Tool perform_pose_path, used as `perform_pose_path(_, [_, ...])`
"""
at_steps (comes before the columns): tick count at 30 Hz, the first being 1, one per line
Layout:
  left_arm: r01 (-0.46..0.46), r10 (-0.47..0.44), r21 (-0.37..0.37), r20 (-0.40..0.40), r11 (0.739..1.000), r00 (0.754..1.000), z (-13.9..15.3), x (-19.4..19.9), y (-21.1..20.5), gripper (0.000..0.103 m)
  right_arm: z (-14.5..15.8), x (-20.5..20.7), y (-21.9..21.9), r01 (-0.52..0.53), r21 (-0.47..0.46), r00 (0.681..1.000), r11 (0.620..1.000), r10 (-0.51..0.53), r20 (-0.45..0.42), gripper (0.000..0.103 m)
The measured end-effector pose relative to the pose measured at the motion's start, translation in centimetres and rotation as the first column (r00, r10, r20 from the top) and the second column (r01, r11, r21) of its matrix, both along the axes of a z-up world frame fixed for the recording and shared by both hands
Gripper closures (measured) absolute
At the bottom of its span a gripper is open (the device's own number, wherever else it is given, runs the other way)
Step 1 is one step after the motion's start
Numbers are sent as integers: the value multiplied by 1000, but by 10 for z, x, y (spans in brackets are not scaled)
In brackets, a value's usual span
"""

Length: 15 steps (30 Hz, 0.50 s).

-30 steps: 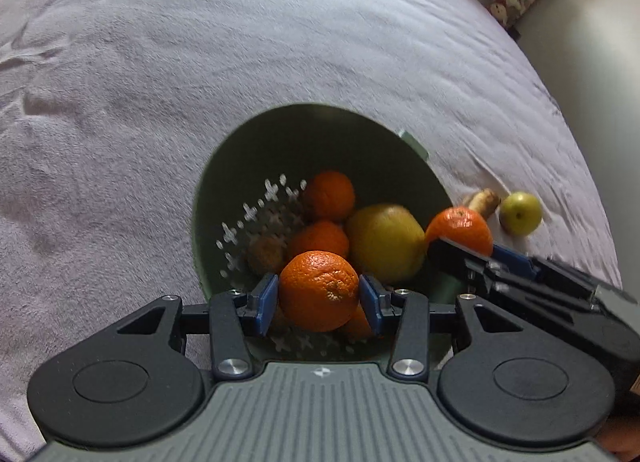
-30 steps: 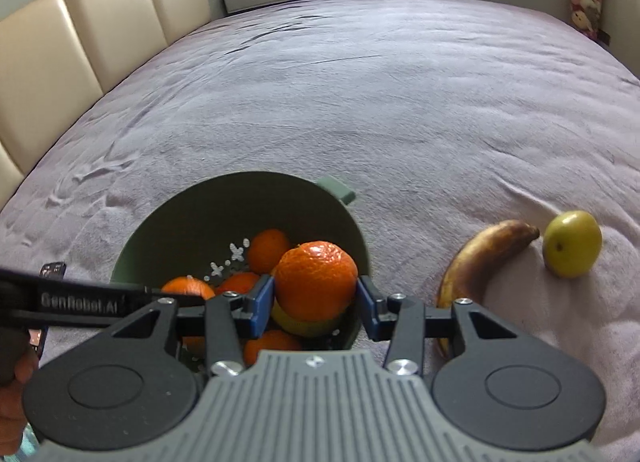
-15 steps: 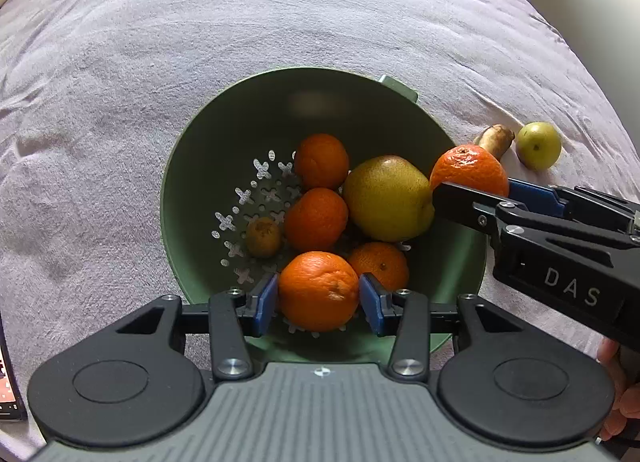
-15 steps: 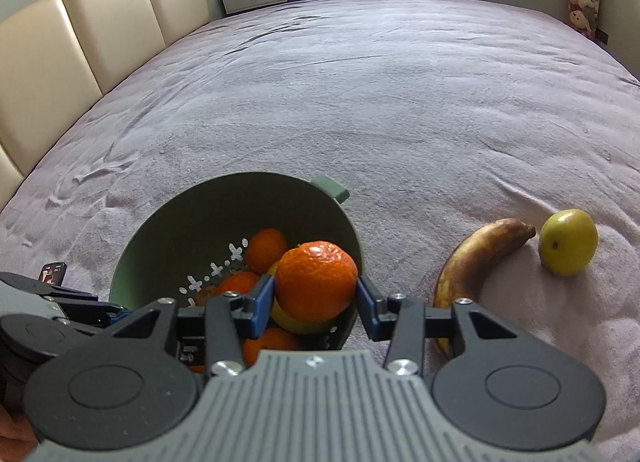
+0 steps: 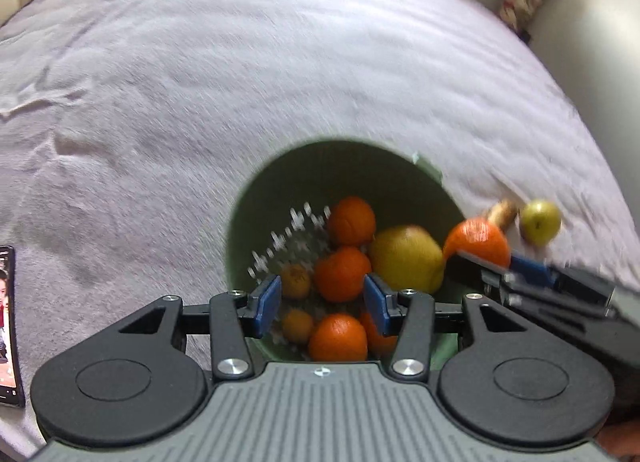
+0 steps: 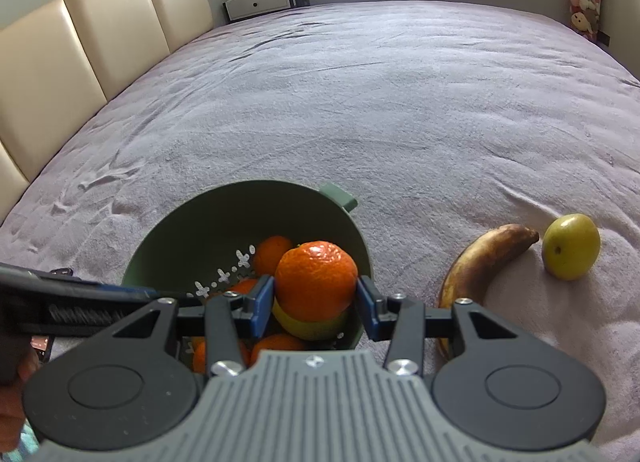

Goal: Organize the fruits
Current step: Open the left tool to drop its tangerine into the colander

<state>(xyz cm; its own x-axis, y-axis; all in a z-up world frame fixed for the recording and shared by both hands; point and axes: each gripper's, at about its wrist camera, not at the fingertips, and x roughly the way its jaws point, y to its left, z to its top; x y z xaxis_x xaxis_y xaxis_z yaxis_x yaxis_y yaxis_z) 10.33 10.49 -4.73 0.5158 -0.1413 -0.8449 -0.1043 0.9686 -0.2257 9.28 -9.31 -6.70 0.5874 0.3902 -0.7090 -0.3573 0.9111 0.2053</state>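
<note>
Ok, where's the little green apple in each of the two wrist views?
Left wrist view: the green apple lies at the right edge on the bedspread, beside the banana's tip.
Right wrist view: it lies at the right, just past the banana.
Shared landmark: the green colander, left of the apple in both.

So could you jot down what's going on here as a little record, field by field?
Setting: purple bedspread
Container: green colander, holding several oranges and a yellow-green fruit
Left claw: open, empty, above the colander
Right claw: shut on an orange, at the colander's rim
Still outside: browned banana and green apple, lying on the bedspread to the right
Also there: phone at the left edge
</note>
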Motion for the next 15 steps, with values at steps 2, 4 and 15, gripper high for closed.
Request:
perform_pose_path(2, [-28,28,-4,38,1000,999,6,-1,3,47,0,0,3,-13,5,1000,1000,13,7,61])
perform_pose_path(4, [-52,53,-8,62,999,997,10,-1,8,47,1,0,8,-33,9,999,999,32,15,61])
perform_pose_path(15, [-200,206,-70,85,977,975,16,3,42,47,-2,-1,51,-206,-18,975,978,207,82,61])
